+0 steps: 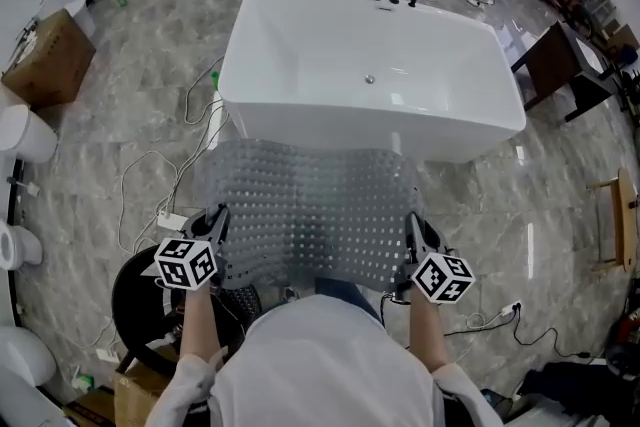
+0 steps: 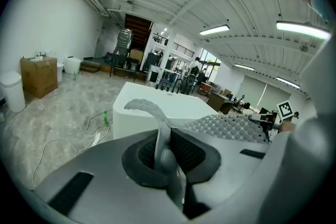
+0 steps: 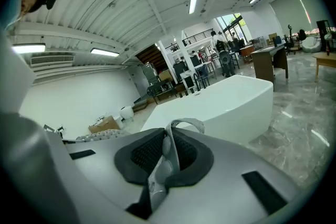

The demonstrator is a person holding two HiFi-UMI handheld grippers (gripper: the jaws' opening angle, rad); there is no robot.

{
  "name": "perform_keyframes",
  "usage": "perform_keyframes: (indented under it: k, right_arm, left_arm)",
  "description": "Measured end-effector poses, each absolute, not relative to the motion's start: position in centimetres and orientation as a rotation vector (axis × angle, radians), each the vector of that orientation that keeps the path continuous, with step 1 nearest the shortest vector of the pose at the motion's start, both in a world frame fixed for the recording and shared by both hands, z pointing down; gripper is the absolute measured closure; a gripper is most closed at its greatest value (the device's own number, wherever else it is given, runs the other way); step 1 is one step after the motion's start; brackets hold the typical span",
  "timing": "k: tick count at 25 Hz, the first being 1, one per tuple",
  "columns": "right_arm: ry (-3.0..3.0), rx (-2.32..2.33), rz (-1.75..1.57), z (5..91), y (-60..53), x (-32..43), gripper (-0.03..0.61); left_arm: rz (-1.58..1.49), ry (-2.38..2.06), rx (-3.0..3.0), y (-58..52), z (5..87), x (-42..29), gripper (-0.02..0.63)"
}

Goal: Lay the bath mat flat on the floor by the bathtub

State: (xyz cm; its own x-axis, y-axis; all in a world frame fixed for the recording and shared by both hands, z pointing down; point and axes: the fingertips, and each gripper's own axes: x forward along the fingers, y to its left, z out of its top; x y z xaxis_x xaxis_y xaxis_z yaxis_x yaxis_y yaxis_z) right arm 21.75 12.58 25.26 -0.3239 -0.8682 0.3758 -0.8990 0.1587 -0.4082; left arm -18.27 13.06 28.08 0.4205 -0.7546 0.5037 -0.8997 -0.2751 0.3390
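Observation:
A translucent grey bath mat (image 1: 315, 210) with rows of bumps hangs stretched in the air between my two grippers, in front of the white bathtub (image 1: 370, 65). My left gripper (image 1: 213, 227) is shut on the mat's left near corner; in the left gripper view the mat's edge (image 2: 163, 136) is pinched between the jaws and the mat stretches away to the right. My right gripper (image 1: 413, 233) is shut on the right near corner, where the mat's edge (image 3: 169, 149) curls up from between the jaws. The mat's far edge droops toward the tub's near wall.
White cables (image 1: 165, 175) trail over the marble floor left of the tub. A cardboard box (image 1: 50, 58) and white fixtures (image 1: 22, 133) stand at the left. A dark table (image 1: 560, 60) and a wooden stand (image 1: 618, 220) are at the right. A black round thing (image 1: 140, 300) lies under my left arm.

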Motion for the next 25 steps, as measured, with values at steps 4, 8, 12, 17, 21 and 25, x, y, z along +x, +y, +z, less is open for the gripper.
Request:
perform_keyframes:
  k: [4, 8, 12, 17, 21, 25]
  right_arm:
    - [-2.359, 1.760, 0.881, 26.4, 9.0, 22.0, 0.538]
    - [-2.358, 1.710, 0.897, 27.7, 5.6, 22.3, 0.538]
    - [-2.351, 1.663, 0.899, 29.1, 3.0, 22.7, 0.538]
    - [-2.327, 1.628, 0.904, 30.6, 0.6, 22.0, 0.538]
    - [-2.297, 1.632, 0.893, 31.9, -1.1, 20.9, 0.538]
    - [-2.271, 1.636, 0.853, 33.1, -3.0, 19.7, 0.538]
  left_arm:
    - [0.375, -1.428, 2.091, 9.8, 28.8, -17.9, 0.571]
    - [0.425, -1.466, 2.074, 7.1, 29.5, -17.5, 0.571]
    - [0.458, -1.490, 2.054, 5.2, 30.4, -16.8, 0.571]
    - [0.455, -1.494, 2.002, 3.7, 32.0, -17.1, 0.571]
    - [0.453, -1.498, 1.978, 2.2, 33.7, -18.2, 0.571]
    - [0.400, -1.498, 1.920, 0.6, 35.5, -19.6, 0.571]
